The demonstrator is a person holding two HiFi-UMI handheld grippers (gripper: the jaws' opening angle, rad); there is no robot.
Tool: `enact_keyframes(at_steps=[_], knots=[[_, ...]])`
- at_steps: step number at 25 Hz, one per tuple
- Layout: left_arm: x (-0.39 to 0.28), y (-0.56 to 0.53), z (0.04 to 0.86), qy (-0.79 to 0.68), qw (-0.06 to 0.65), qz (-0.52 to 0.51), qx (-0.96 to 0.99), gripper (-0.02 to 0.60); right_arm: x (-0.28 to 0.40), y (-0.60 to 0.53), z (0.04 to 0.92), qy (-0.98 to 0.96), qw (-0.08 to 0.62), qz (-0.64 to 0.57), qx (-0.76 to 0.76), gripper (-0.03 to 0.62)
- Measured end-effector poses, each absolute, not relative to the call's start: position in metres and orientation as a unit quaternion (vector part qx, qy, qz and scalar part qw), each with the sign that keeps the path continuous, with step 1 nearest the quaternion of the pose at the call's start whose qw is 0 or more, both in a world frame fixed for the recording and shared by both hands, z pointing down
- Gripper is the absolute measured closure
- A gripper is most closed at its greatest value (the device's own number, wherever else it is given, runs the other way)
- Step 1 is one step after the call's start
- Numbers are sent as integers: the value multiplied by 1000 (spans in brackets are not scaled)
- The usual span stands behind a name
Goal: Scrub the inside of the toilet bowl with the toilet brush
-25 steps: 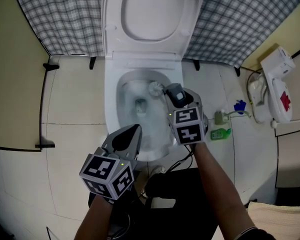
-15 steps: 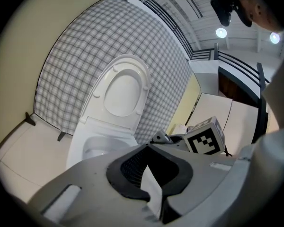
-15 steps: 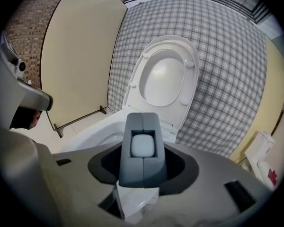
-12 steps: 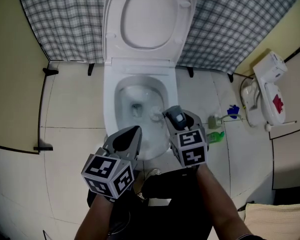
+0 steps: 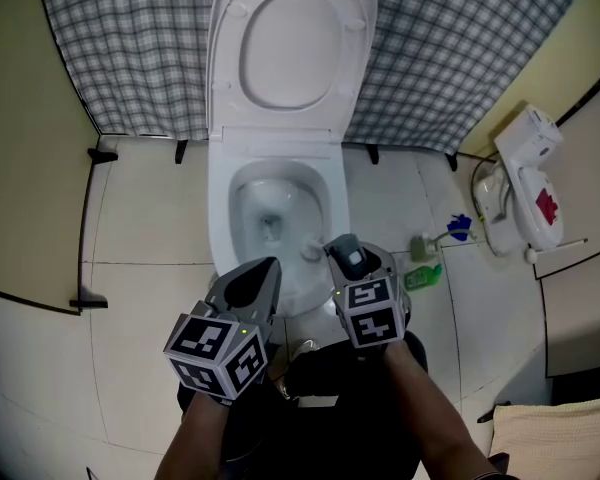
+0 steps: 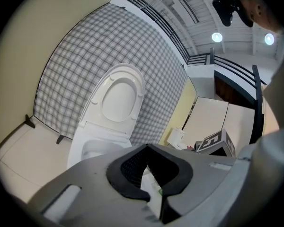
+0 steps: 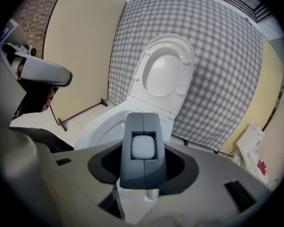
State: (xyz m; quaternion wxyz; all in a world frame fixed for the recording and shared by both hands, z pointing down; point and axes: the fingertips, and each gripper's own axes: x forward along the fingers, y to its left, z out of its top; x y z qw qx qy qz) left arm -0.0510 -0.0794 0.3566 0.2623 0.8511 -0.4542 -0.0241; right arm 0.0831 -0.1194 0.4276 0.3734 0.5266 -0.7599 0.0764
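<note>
The white toilet (image 5: pixel 218 218) stands with its lid (image 5: pixel 285 48) up and the bowl open. My right gripper (image 5: pixel 342 255) hovers over the bowl's near right rim, shut on the grey handle of the toilet brush (image 7: pixel 143 148). The white brush head (image 5: pixel 310 251) sits low inside the bowl against the near right wall. My left gripper (image 5: pixel 263 268) hangs over the bowl's front edge, left of the right one, shut with nothing in it; its black pads (image 6: pixel 128 174) meet at the tips.
A green bottle (image 5: pixel 420 276) and a blue item (image 5: pixel 457 226) lie on the tiled floor right of the toilet. A white wall unit (image 5: pixel 525 188) is further right. Checked cloth (image 5: pixel 130 58) covers the back wall. The person's dark trousers (image 5: pixel 320 388) fill the bottom.
The right gripper has drawn back toward the person, pulling the brush head from the bowl's far right side to its near right wall. The left gripper has barely shifted.
</note>
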Motion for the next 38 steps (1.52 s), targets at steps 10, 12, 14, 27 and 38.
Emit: enact_keyframes(at_steps=[10, 12, 14, 27, 38], knots=[[-49, -94, 378, -454, 278, -8, 846, 572, 95, -161, 435, -748, 374, 71, 543, 391], [-48, -98, 383, -454, 280, -4, 846, 572, 96, -173, 434, -748, 370, 68, 547, 391], [-48, -103, 388, -453, 283, 0, 846, 572, 97, -185, 432, -748, 366, 62, 550, 391], [-42, -126, 405, -448, 294, 7, 844, 572, 78, -242, 425, -776, 322, 23, 542, 388], [-65, -113, 387, -473, 274, 19, 837, 572, 57, -247, 425, -788, 308, 7, 533, 390]])
